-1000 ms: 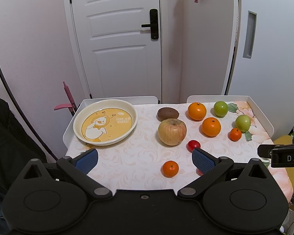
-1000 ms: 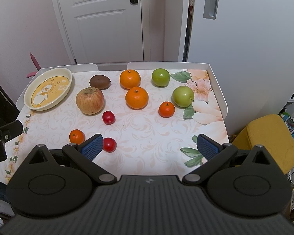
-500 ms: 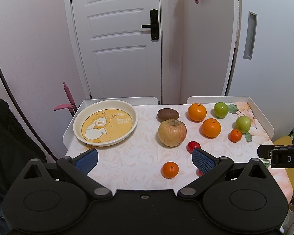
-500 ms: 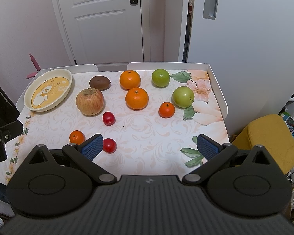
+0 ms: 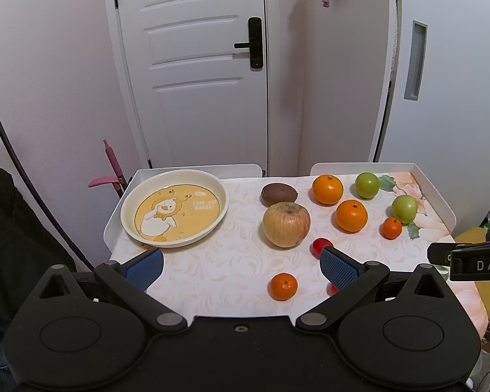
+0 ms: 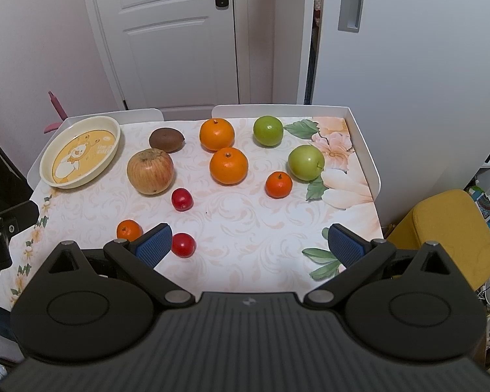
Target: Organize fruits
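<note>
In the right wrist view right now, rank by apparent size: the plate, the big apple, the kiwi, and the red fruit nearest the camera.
1. plate
2. apple
3. kiwi
4. red fruit

The red fruit looks smallest despite lying closest to the camera, so the order holds.

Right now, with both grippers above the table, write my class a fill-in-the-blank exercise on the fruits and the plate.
1. The plate holds ____ fruits.
2. The brown kiwi lies just behind the large ____.
3. The number of green apples on the table is ____.
4. Both the left gripper and the right gripper have their jaws ____.

Missing words: no; apple; two; open
</note>
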The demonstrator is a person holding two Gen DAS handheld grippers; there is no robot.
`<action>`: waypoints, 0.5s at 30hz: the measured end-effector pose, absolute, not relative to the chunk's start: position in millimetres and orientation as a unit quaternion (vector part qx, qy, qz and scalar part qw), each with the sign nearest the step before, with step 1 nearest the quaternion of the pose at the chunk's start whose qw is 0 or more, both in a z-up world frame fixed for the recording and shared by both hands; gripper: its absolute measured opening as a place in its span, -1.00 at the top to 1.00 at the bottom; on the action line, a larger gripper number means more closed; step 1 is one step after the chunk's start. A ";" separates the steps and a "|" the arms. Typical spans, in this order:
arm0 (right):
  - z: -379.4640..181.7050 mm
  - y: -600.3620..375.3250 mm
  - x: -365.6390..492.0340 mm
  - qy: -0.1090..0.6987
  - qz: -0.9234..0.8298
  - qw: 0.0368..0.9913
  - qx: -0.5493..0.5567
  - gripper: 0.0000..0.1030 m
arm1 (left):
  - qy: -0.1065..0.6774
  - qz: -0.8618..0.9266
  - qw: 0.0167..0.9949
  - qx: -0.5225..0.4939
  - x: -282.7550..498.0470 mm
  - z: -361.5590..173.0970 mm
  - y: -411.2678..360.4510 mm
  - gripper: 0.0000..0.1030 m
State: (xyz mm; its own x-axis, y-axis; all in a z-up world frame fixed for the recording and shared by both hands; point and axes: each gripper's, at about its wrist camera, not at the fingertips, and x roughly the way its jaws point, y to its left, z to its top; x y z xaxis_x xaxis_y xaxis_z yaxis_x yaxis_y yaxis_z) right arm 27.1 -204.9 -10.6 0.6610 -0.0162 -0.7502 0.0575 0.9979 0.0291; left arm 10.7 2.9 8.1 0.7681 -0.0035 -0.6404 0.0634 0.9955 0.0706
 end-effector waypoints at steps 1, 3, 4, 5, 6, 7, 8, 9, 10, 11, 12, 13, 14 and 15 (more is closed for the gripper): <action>-10.8 -205.1 27.6 0.411 -0.020 0.911 0.025 -1.00 | 0.340 -0.018 0.939 0.044 10.7 8.0 3.0 -1.00; -10.6 -204.1 28.3 0.411 -0.020 0.911 0.025 -1.00 | 0.339 -0.019 0.940 0.044 11.3 7.7 3.1 -1.00; -10.3 -203.6 29.5 0.413 -0.020 0.910 0.025 -1.00 | 0.338 -0.020 0.940 0.044 11.0 7.2 3.1 -1.00; -10.1 -204.1 29.2 0.414 -0.019 0.910 0.027 -1.00 | 0.340 -0.021 0.939 0.045 12.0 7.3 3.0 -1.00; -9.7 -203.7 29.8 0.414 -0.018 0.910 0.029 -1.00 | 0.341 -0.023 0.939 0.045 11.9 7.2 3.4 -1.00; -9.8 -203.5 30.4 0.413 -0.017 0.910 0.031 -1.00 | 0.342 -0.026 0.938 0.047 12.0 7.6 3.2 -1.00; -10.8 -202.9 31.2 0.412 -0.017 0.911 0.031 -1.00 | 0.340 -0.029 0.938 0.051 12.4 8.0 2.8 -1.00; -11.5 -203.8 30.6 0.410 -0.017 0.911 0.032 -1.00 | 0.339 -0.032 0.939 0.055 12.7 7.5 3.0 -1.00; -14.0 -203.4 31.5 0.409 -0.017 0.912 0.034 -1.00 | 0.336 -0.038 0.939 0.060 13.2 6.6 3.5 -1.00; -16.4 -204.5 31.1 0.409 -0.019 0.912 0.037 -1.00 | 0.331 -0.046 0.940 0.064 13.7 5.5 4.2 -1.00; -20.3 -205.2 31.6 0.411 -0.022 0.911 0.043 -1.00 | 0.327 -0.054 0.941 0.067 13.8 4.0 5.0 -1.00; -24.7 -206.1 31.8 0.412 -0.024 0.910 0.049 -1.00 | 0.323 -0.062 0.942 0.074 14.8 1.6 5.8 -1.00; -29.1 -207.2 31.6 0.413 -0.026 0.909 0.055 -1.00 | 0.320 -0.068 0.941 0.082 16.3 -2.1 6.4 -1.00; -34.2 -208.0 31.7 0.414 -0.025 0.908 0.062 -1.00 | 0.319 -0.075 0.940 0.090 18.4 -6.5 7.0 -1.00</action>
State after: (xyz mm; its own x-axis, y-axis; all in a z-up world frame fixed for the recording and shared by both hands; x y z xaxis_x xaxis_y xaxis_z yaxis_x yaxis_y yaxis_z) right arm 31.7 -208.0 -34.2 0.6561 0.0053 -0.7547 0.0967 0.9911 0.0911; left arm 18.4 7.0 -6.5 0.7851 -0.0842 -0.6137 0.1988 0.9726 0.1208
